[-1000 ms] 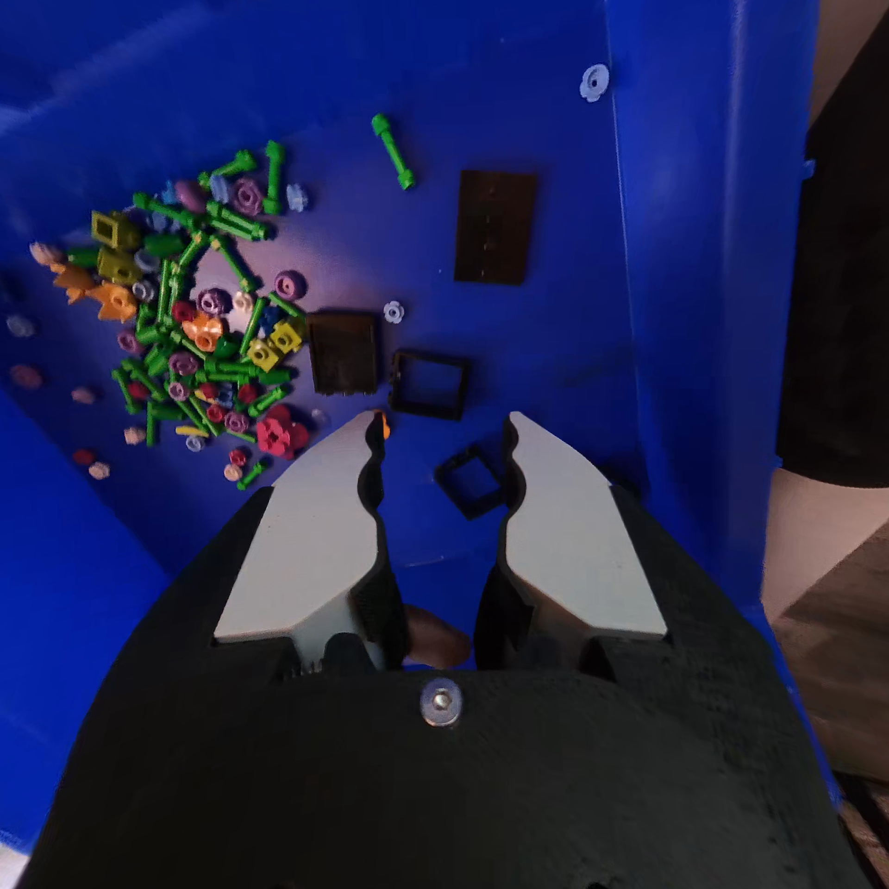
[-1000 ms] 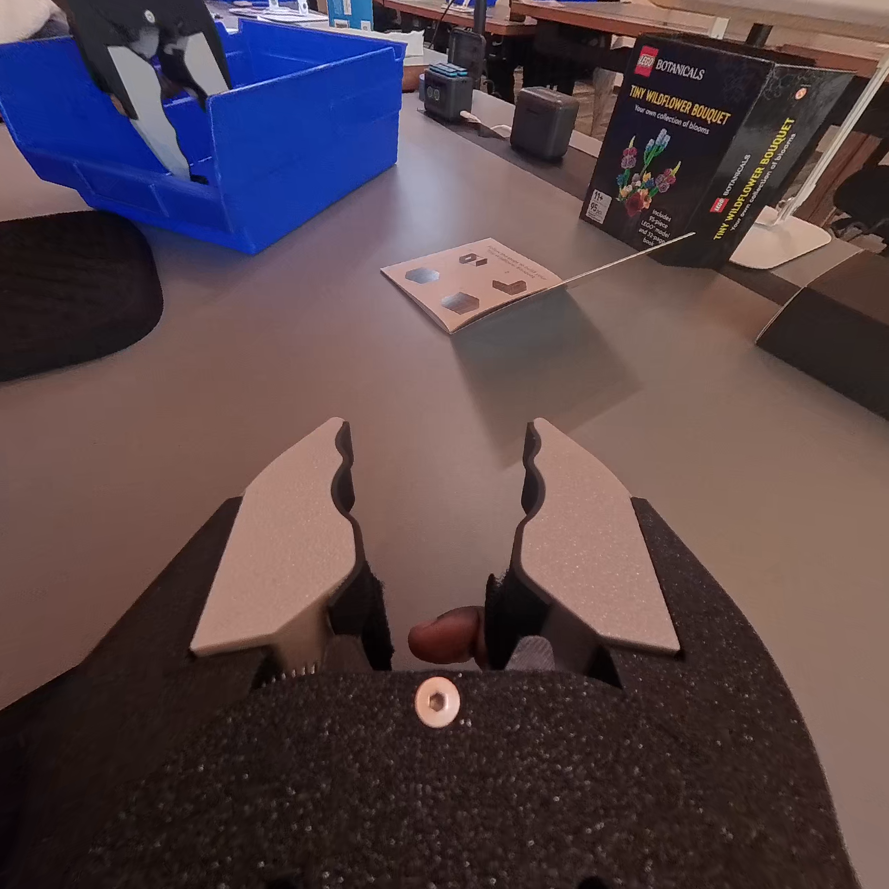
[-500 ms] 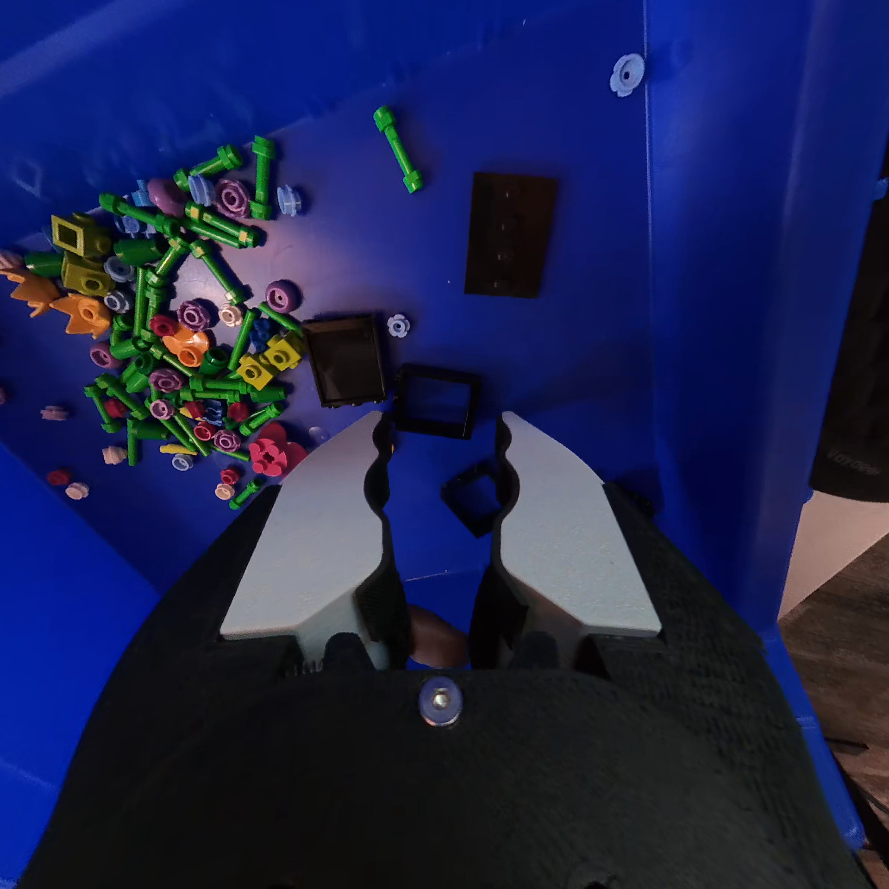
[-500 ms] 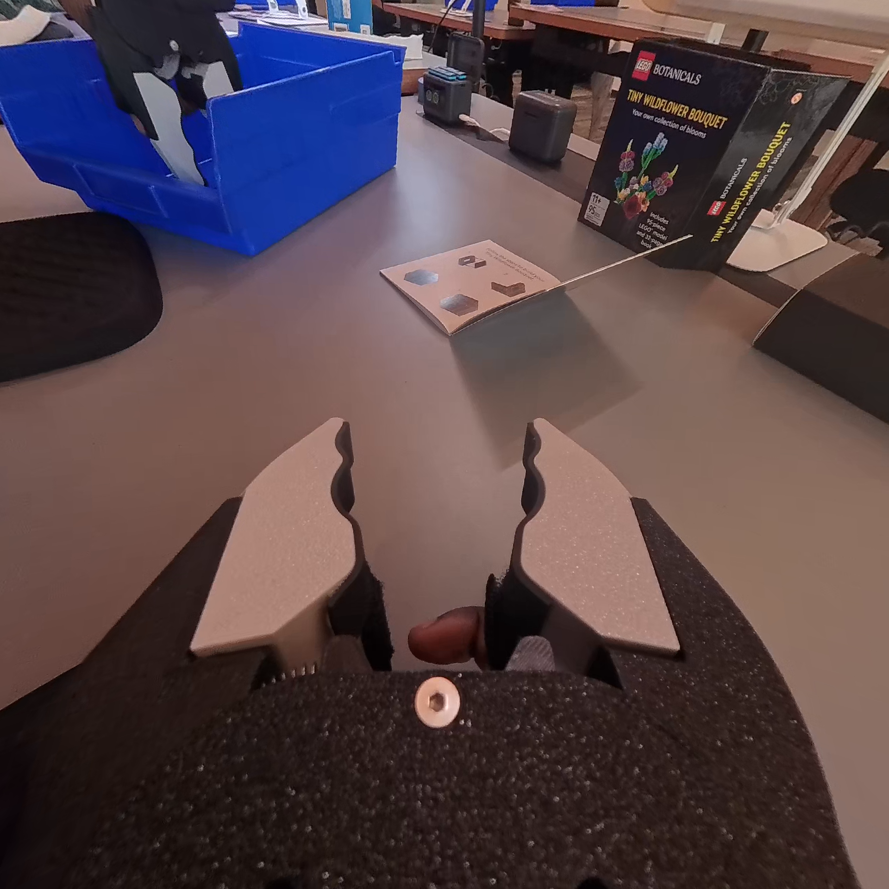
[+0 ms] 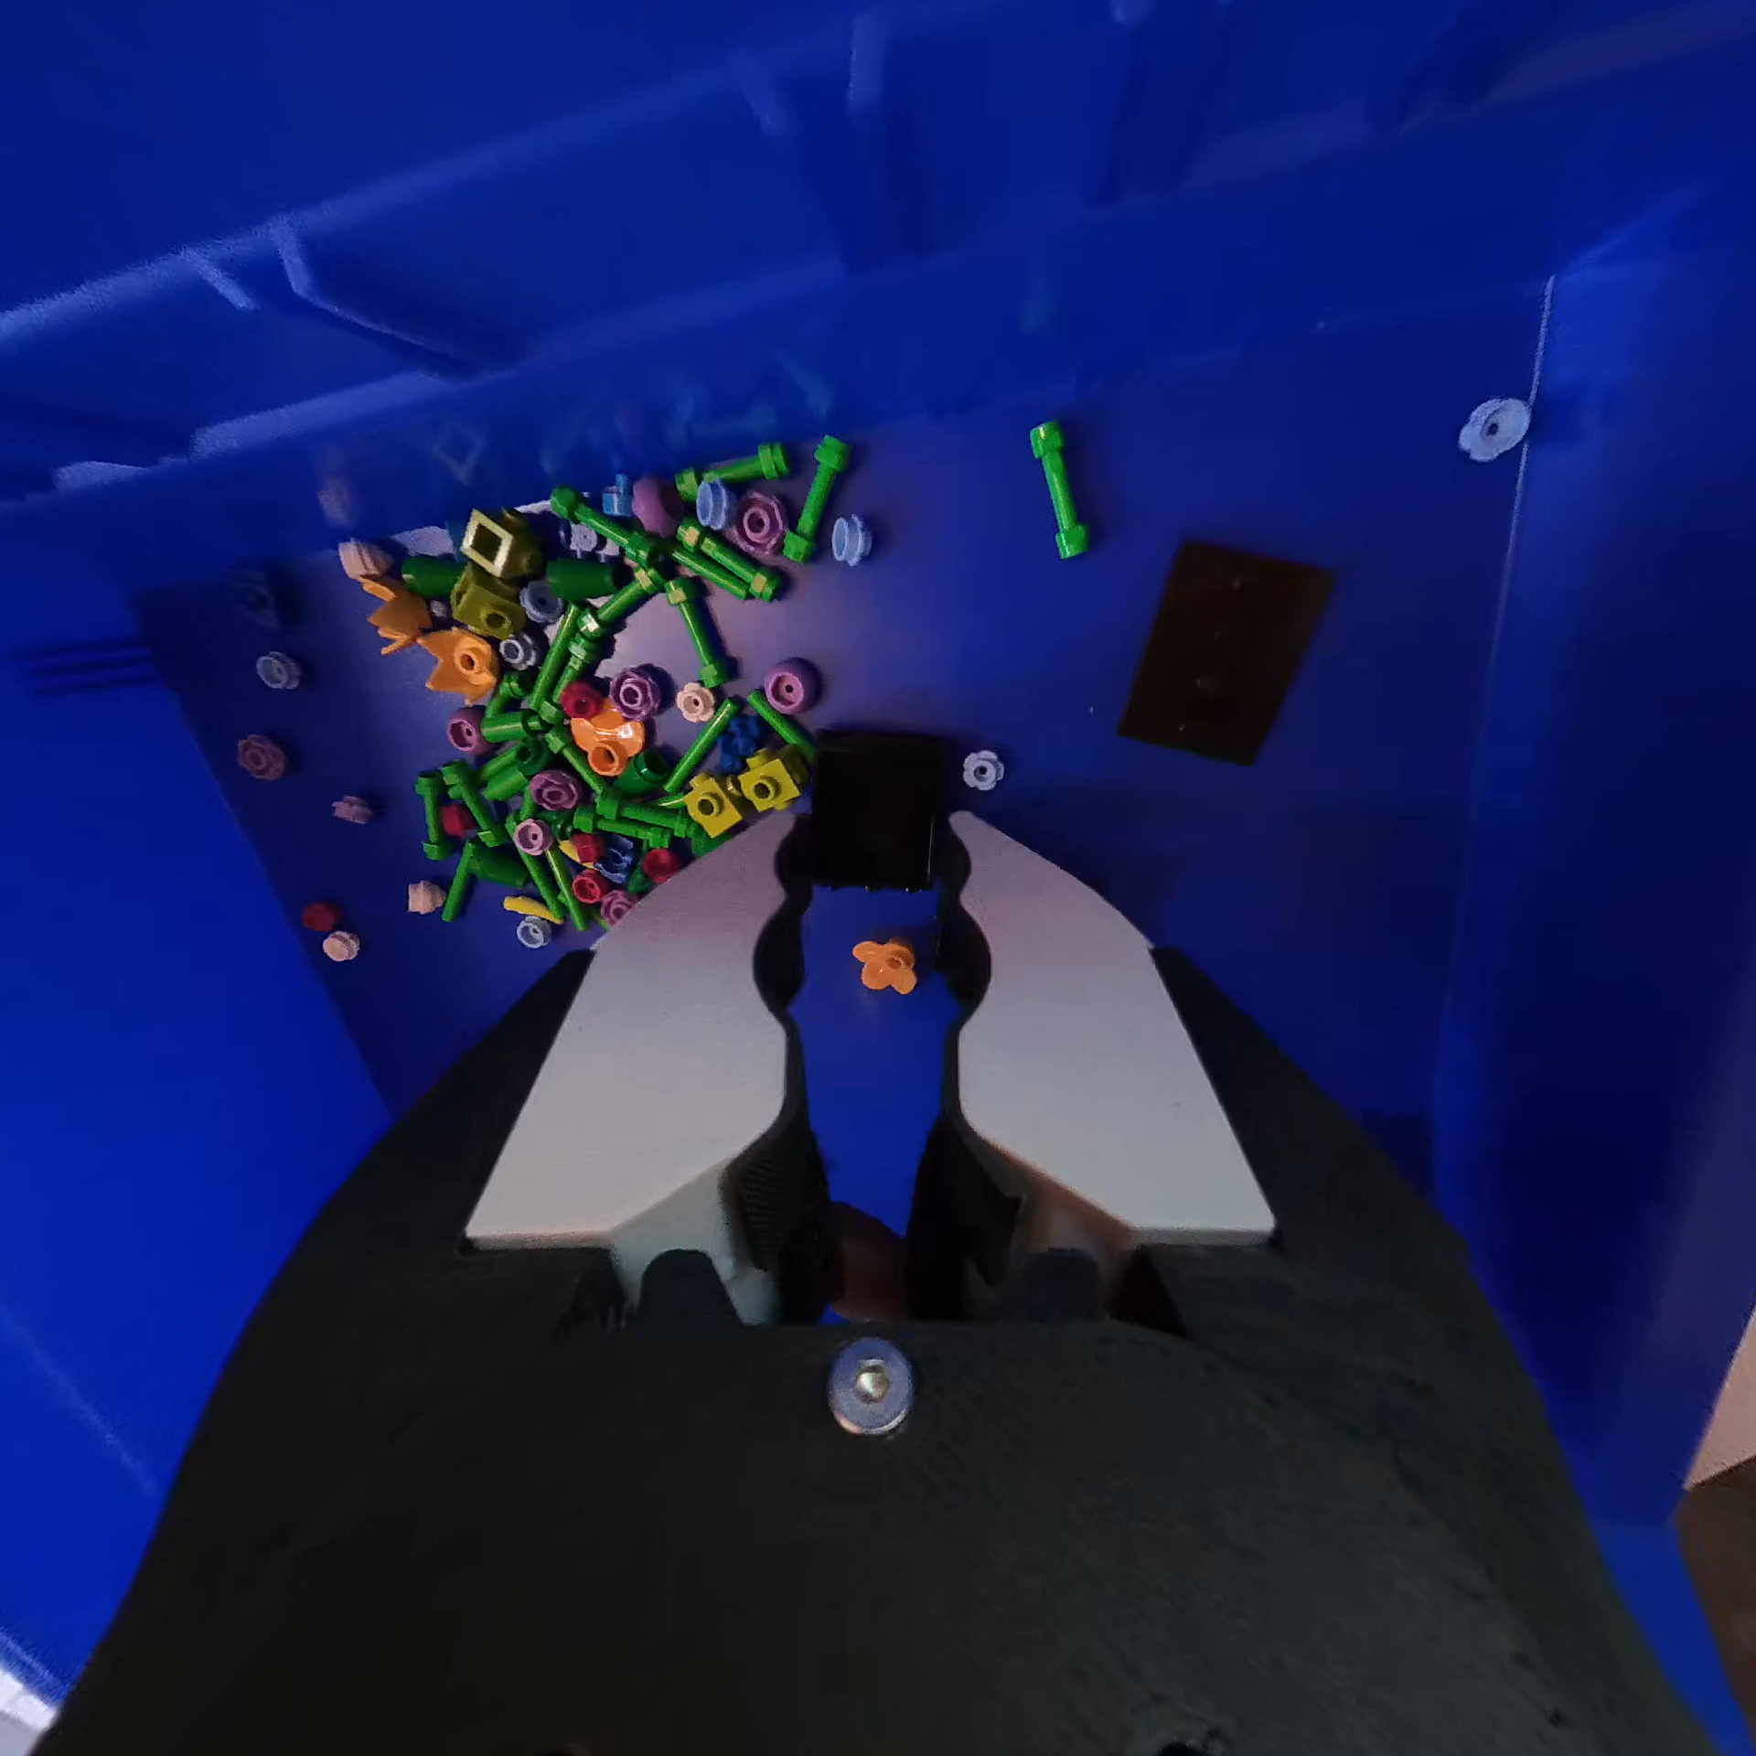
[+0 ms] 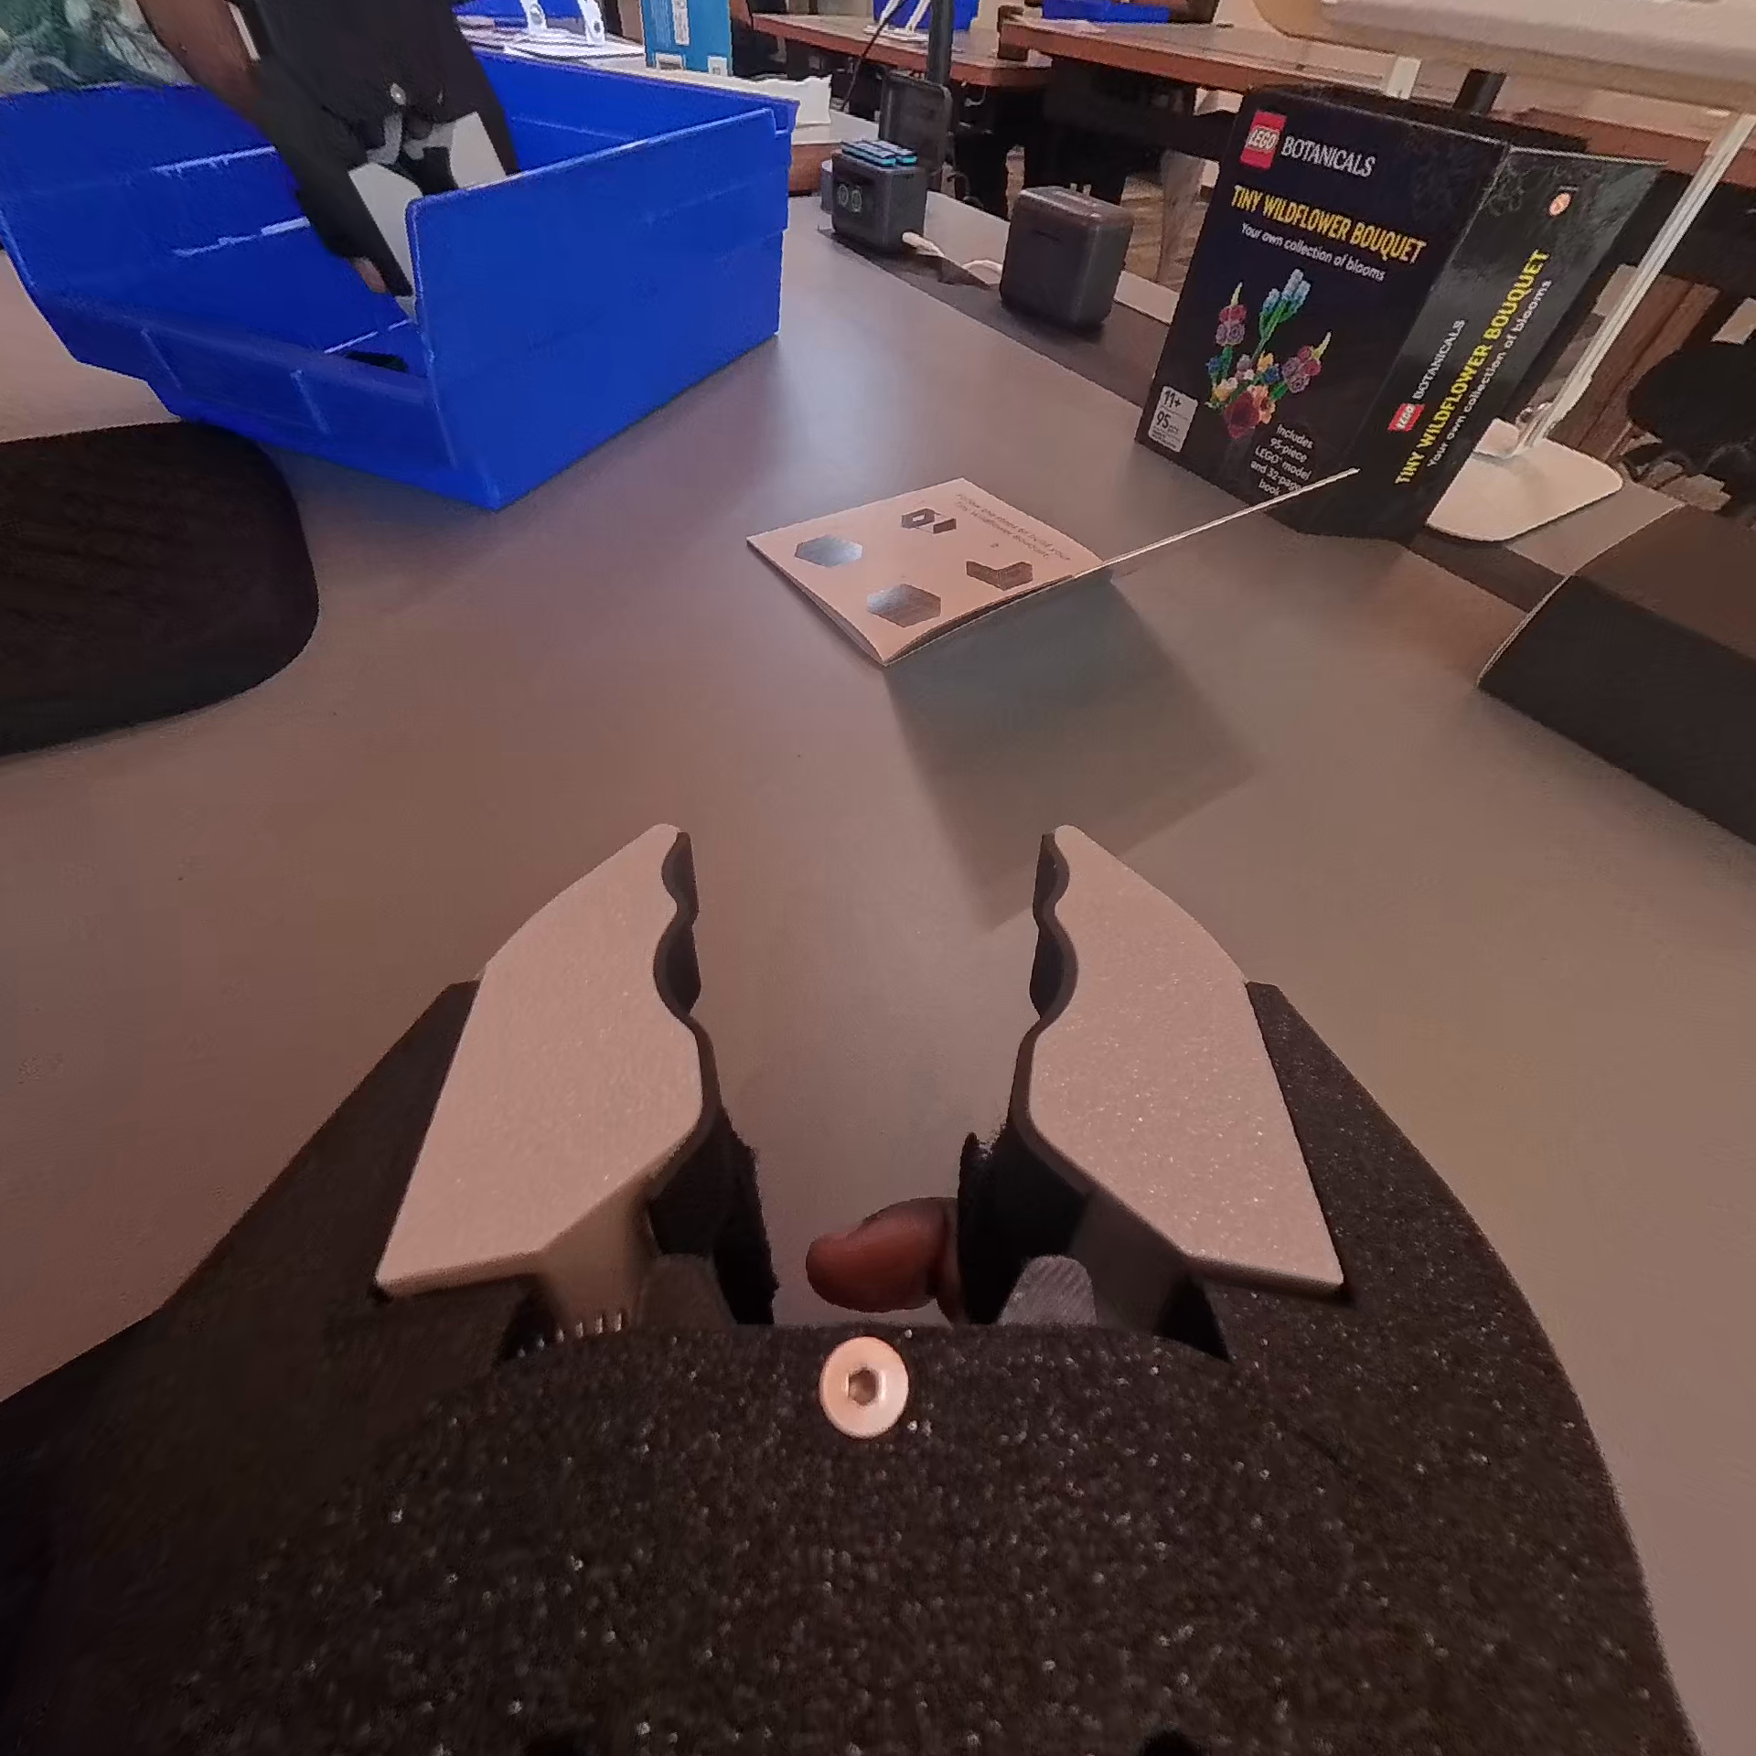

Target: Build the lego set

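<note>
**op:** ok so my left claw (image 5: 874, 860) is down inside the blue bin (image 5: 1615, 855); there's a small black piece (image 5: 876, 808) sitting right between the fingertips, looks like the tips are pinched on its two side edges, though from the wrist cam i can't tell if it's lifted off the floor or just resting there; my right claw (image 6: 865, 912) is hanging over the bare grey table (image 6: 475, 855), fingers spread wide, holding nothing

**reply:** how's that piece going to behave?

**op:** my guess: featherweight, hard rigid plastic, smooth and kinda slick; it won't squash but it could squirt out sideways or rotate if the squeeze is off-centre; flat opposite edges are the place to hold, which is pretty much where the tips sit now; i'd say not fragile at all

**reply:** anything crowding it?

**op:** yeah; the colourful loose pile (image 5: 589, 703) of green stems and flower bits is just to the left, with two yellow bricks (image 5: 746, 793) nearly touching the piece's left side; a pale flower stud (image 5: 982, 769) just right of it; an orange flower (image 5: 886, 964) lies on the floor between my fingers, nearer me than the piece; a dark flat plate (image 5: 1226, 654) sits well off to the right; booklet (image 6: 926, 570) and set box (image 6: 1330, 304) are out on the table
</note>
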`<action>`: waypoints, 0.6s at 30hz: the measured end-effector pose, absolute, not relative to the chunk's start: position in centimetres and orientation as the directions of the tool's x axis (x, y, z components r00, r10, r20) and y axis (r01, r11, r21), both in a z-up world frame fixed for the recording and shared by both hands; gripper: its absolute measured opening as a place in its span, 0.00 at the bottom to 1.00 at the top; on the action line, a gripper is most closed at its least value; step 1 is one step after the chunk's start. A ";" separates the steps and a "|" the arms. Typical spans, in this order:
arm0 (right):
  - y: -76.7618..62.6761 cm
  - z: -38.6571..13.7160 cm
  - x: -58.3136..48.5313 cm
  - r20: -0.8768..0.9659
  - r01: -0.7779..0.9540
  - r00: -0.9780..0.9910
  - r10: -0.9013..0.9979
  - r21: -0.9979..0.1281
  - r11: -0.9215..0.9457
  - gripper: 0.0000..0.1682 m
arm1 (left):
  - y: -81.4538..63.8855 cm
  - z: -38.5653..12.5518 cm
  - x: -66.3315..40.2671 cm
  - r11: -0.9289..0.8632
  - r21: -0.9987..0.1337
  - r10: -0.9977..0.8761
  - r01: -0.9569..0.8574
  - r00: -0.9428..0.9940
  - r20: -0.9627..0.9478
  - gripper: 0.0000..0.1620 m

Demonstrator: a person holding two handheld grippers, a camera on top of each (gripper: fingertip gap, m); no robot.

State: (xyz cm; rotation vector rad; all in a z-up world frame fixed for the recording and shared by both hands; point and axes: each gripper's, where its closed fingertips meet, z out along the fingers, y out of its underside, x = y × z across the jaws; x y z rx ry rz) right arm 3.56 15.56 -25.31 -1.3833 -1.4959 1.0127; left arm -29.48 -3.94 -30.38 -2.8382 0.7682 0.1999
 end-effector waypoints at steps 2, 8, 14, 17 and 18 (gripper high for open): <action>15.5 -25.4 3.5 0.056 0.324 -0.042 0.998 -0.944 0.066 0.41 | -4.0 -30.4 -29.4 -0.844 -0.148 -0.490 -0.516 0.853 -0.181 0.16; 15.4 -25.5 3.4 0.046 0.340 -0.054 0.998 -0.939 0.061 0.31 | -5.1 -29.2 -28.8 -0.838 -0.146 -0.501 -0.526 0.847 -0.175 0.16; 10.3 -22.9 -0.5 -0.112 0.312 -0.291 0.950 -0.950 -0.017 0.01 | -4.8 -29.8 -27.8 -0.811 -0.142 -0.546 -0.567 0.822 -0.160 0.16; 6.1 -22.2 -4.2 -0.111 0.342 -0.405 0.908 -0.939 0.038 0.01 | -4.5 -30.4 -27.6 -0.807 -0.133 -0.559 -0.576 0.816 -0.144 0.16; 4.8 -22.0 -5.5 -0.093 0.344 -0.435 0.896 -0.936 0.070 0.01 | -4.5 -30.3 -27.4 -0.803 -0.141 -0.564 -0.579 0.815 -0.134 0.16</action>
